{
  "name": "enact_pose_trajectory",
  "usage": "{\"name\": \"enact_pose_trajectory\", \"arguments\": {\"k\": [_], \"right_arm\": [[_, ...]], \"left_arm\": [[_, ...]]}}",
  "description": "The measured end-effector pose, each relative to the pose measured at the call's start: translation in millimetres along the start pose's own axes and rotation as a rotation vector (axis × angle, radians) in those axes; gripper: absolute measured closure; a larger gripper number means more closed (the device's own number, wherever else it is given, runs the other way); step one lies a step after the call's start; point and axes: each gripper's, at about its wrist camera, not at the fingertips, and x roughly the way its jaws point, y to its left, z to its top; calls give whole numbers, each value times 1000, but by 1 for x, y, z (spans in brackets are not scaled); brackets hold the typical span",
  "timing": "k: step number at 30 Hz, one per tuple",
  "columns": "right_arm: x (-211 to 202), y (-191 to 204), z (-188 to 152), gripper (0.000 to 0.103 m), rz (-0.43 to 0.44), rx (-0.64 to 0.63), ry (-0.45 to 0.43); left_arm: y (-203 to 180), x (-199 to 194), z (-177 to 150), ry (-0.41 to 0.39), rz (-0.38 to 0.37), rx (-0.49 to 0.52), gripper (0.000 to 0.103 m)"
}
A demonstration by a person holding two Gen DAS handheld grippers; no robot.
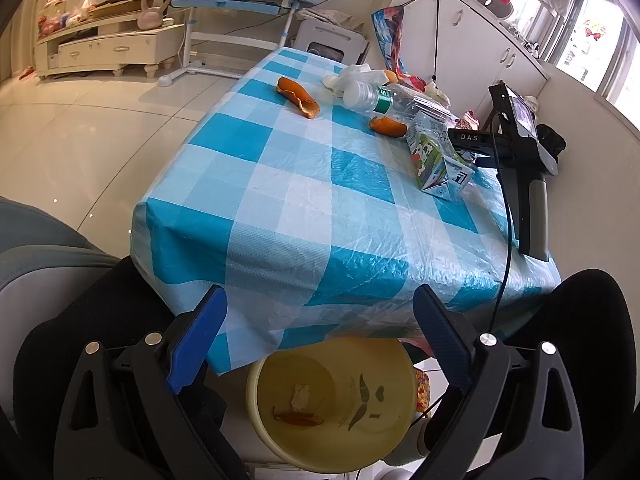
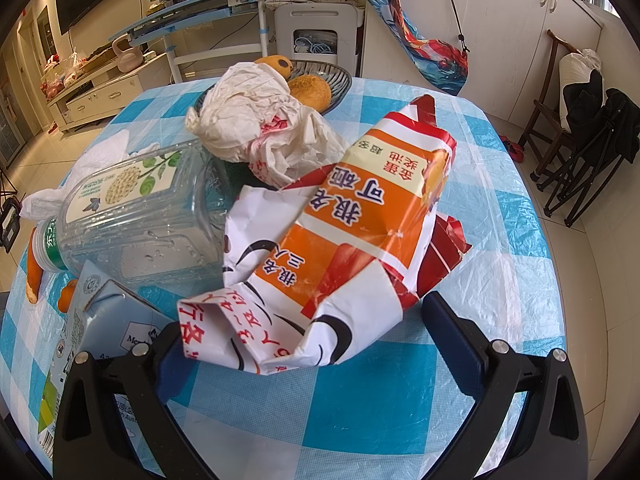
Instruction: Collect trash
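Orange and white, the crumpled snack wrapper lay on the checked tablecloth, printed with large Chinese characters that read upside down from the right wrist view. Its near end sat between the spread fingers of the right gripper, which were wide apart and not clamped on it; whether the left pad touched it could not be told, as the wrapper hid that pad. Just beside it lay a clear plastic bottle with a green neck band and a flower-print label too small to read, and a milk carton showing "Me…", cut off by the gripper. Behind, crumpled white paper rested against a dish of bread rolls.

From the left wrist view, the left gripper hung open above a yellow bin holding peel scraps. Orange peel lay on the table, and the right gripper's body read "DAS".
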Motion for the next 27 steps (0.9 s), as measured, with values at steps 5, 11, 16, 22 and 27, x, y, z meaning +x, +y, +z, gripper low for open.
{"name": "enact_pose_trajectory", "arguments": {"k": [5, 11, 16, 22, 27], "right_arm": [[0, 0, 0, 6, 0, 0, 0], [0, 0, 1, 6, 0, 0, 0], [0, 0, 0, 6, 0, 0, 0], [0, 0, 0, 6, 0, 0, 0], [0, 0, 0, 6, 0, 0, 0]], "left_arm": [[1, 0, 0, 1, -2, -4, 12], [1, 1, 0, 1, -1, -3, 12], [1, 1, 0, 1, -1, -4, 12], [1, 1, -1, 4, -4, -10, 12], [2, 1, -1, 6, -6, -14, 12]]}}
